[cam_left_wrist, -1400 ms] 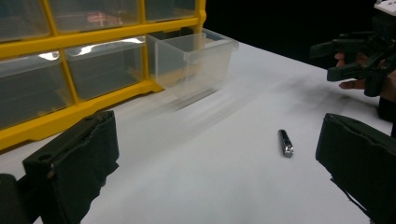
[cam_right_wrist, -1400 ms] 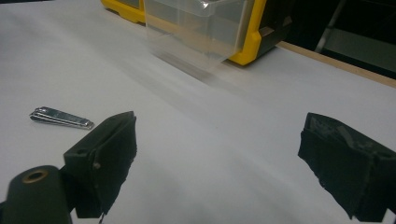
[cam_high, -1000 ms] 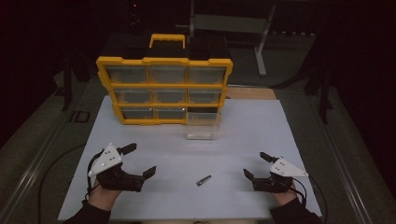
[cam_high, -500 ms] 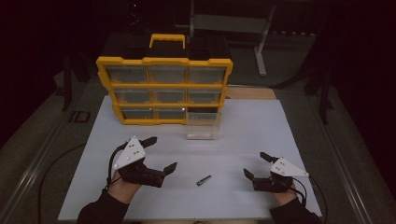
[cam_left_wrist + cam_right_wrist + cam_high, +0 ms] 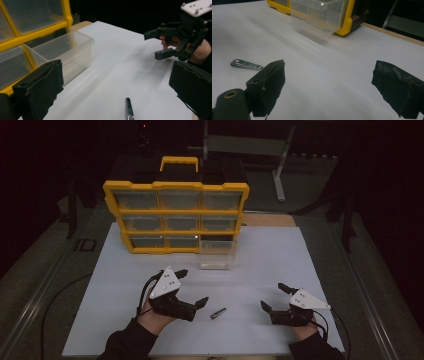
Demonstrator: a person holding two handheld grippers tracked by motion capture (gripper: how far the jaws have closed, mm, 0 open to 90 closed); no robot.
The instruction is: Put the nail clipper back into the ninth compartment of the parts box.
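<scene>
A small metal nail clipper lies flat on the white table sheet, between my two grippers. My left gripper is open just left of it, jaws spread wide and holding nothing. From the left gripper view, the clipper lies low between the jaws of the left gripper. My right gripper rests open and empty to the clipper's right. In the right gripper view, the clipper sits left of its left jaw. A clear plastic drawer is pulled out of the yellow organizer.
The yellow organizer with a carry handle stands at the back of the sheet, its other drawers pushed in. A wooden strip lies behind the sheet at the right. Dark metal frames stand beyond the table.
My left gripper has moved right and forward across the sheet, ending close beside the nail clipper. The right gripper and the clipper have stayed where they were.
</scene>
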